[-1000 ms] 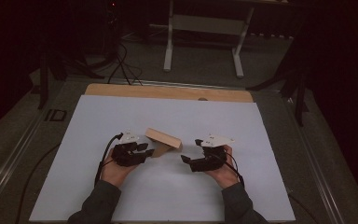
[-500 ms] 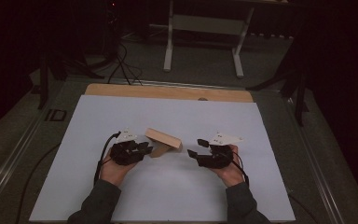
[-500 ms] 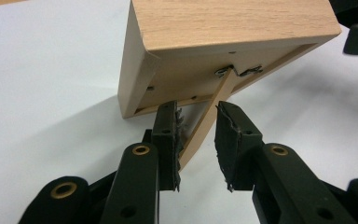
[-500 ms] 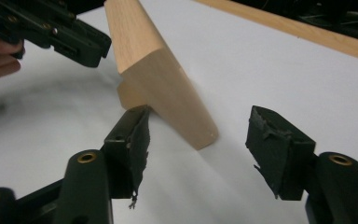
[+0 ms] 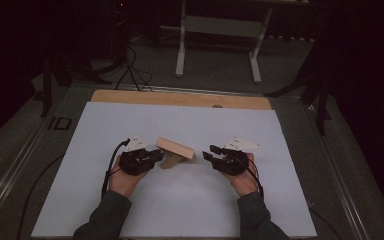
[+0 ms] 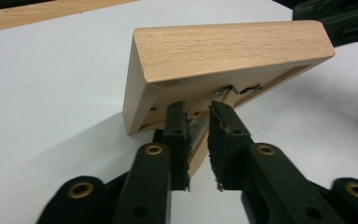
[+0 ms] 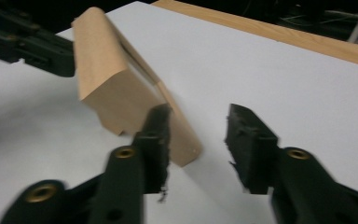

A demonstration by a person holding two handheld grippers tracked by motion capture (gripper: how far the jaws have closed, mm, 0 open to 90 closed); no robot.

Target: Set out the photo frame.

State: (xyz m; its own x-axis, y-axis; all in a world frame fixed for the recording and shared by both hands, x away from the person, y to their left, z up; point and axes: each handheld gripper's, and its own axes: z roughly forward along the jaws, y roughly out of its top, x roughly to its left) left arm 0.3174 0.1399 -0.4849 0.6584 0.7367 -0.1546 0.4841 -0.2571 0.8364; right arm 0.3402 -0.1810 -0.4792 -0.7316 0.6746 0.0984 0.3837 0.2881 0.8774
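Observation:
A light wooden block point(image 5: 176, 149) stands tilted on a thin wooden leg point(image 5: 170, 161) in the middle of the white table. My left gripper point(image 5: 157, 156) is at its left side. In the left gripper view the block point(image 6: 223, 46) rises above the jaws and the leg point(image 6: 198, 144) runs between the pads; the left gripper point(image 6: 198, 112) has just been closing around it, with a sliver of gap left. My right gripper point(image 5: 209, 152) is a short way right of the block. Its jaws point(image 7: 198, 112) have just been closing with nothing between them, the block point(image 7: 112, 88) off to their left.
The white sheet point(image 5: 180, 210) covers the table, with a bare wooden strip point(image 5: 180, 98) along the far edge. Beyond it, on the dark floor, stand a white frame point(image 5: 220, 30) and cables point(image 5: 130, 65). Both sleeved forearms come in from the bottom edge.
My right gripper has drawn back to the right, away from the block, and its jaws have narrowed. The left gripper's jaws have narrowed around the leg. The block has not moved.

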